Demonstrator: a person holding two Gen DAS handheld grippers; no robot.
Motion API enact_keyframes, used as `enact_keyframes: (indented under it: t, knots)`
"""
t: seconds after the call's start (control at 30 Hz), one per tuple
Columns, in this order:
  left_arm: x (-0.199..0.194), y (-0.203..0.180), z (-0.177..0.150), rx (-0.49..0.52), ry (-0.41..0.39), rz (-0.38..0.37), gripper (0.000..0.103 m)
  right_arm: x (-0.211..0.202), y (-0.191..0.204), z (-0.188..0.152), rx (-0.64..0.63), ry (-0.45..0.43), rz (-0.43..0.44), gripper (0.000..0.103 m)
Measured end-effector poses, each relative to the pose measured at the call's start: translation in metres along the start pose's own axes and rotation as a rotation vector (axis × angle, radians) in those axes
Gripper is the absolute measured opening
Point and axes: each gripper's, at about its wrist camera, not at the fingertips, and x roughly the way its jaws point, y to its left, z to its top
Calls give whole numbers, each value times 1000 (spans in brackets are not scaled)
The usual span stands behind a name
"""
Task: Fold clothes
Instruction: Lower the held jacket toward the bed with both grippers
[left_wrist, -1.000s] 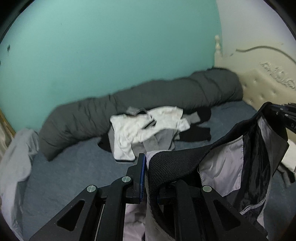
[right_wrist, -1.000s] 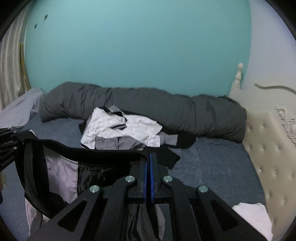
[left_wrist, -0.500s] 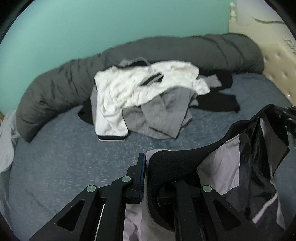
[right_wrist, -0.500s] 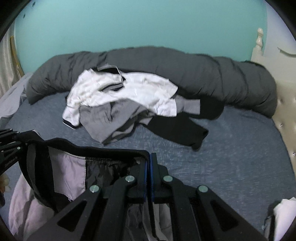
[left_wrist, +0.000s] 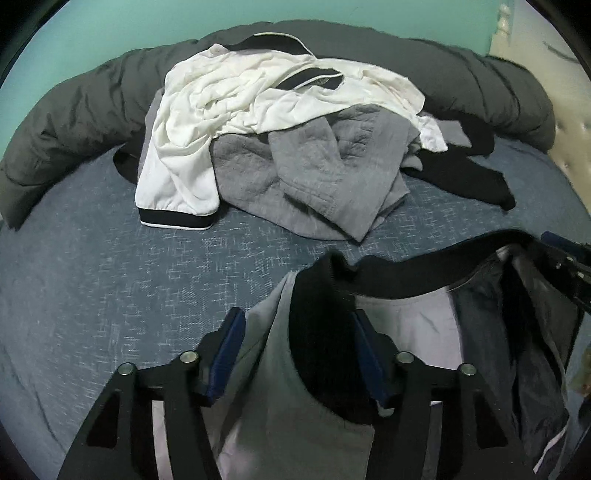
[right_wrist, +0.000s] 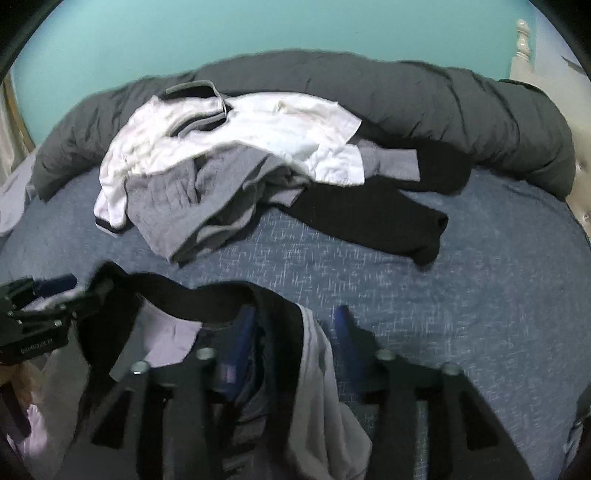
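Observation:
A black and pale lilac garment with a black elastic band (left_wrist: 406, 273) lies low over the blue sheet (left_wrist: 110, 277). My left gripper (left_wrist: 297, 317) is open, and the band's left end lies loose between its spread blue pads (left_wrist: 225, 354). My right gripper (right_wrist: 293, 314) is open too, with the band's right end (right_wrist: 207, 299) draped over its left finger. Each gripper shows at the edge of the other's view: the right gripper (left_wrist: 565, 266) and the left gripper (right_wrist: 33, 306).
A heap of clothes sits mid-bed: a white shirt with black trim (left_wrist: 258, 85), a grey garment (left_wrist: 314, 173) and a black one (right_wrist: 369, 218). A rolled dark grey duvet (left_wrist: 74, 110) lines the teal wall. A cream headboard (right_wrist: 580, 177) stands at the right.
Both grippers have dropped toward the bed and tilted down. Both went from shut on the garment's black band to open, and the band has gone slack between them.

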Motion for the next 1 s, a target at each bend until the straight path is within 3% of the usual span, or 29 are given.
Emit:
enact_keyframes:
  t: [0.07,0.3,0.43,0.67,0.87,1.0]
  knots:
    - [-10,3,-3,-19,-19,-21,66,-11,-6,-3,31,-33,51,60]
    - [-82,15,-36,-38,-98,-101,66,-86,-20,-56,167,-94,151,61]
    - [-118,26,-77,-51,-109,-94,68,-128,-27,-88,243,-126,206,68]
    - [-174,42,-164,-131,-90,-118,69,-192,18,-175,201,-86,330,68]
    - [-208,43,-230,-167,-53,-142,69,-231,45,-225,209,-95,355,72]
    - [-226,37,-264,-172,-32,-146,69,-243,52,-248,200,-100,317,74]
